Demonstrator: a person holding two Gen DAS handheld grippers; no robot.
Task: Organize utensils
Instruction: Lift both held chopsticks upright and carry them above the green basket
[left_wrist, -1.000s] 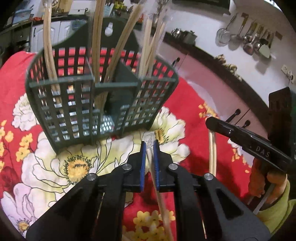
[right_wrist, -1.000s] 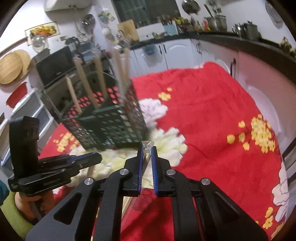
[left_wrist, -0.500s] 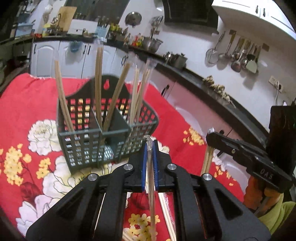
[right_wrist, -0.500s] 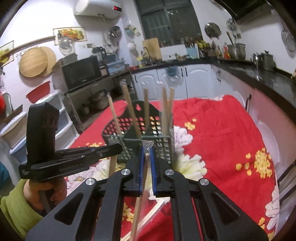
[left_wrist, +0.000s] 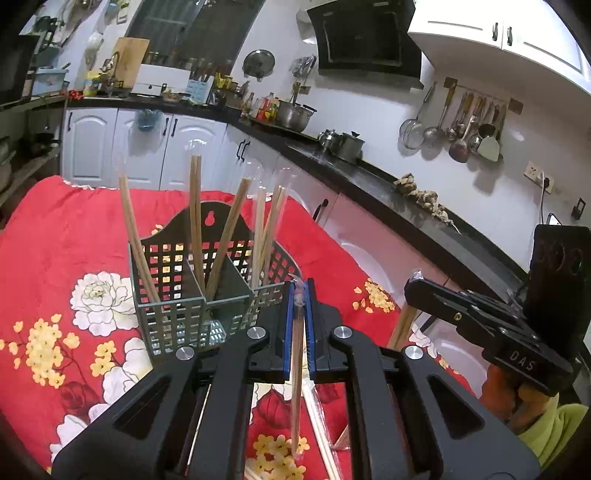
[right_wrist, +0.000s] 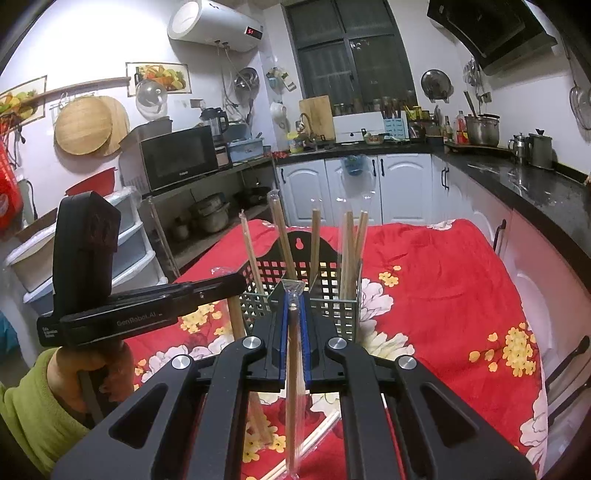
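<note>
Each black hand-held gripper (left_wrist: 299, 291) has blue-lined fingers (right_wrist: 283, 332), silver screws, and a lime-green sleeve (right_wrist: 22, 410) behind.

Left gripper (left_wrist: 299, 291) clamped tight, blue-lined fingers (left_wrist: 287, 325) nearly parallel with only a thin slit between them, pointing forward and held level at the same height as the other tool. Right gripper (right_wrist: 294, 295) likewise pinched shut, fingers (right_wrist: 283, 332) close together, raised alongside on the right. Each handle gripped by a bare hand (right_wrist: 88, 373) emerging from a green sleeve.
</note>
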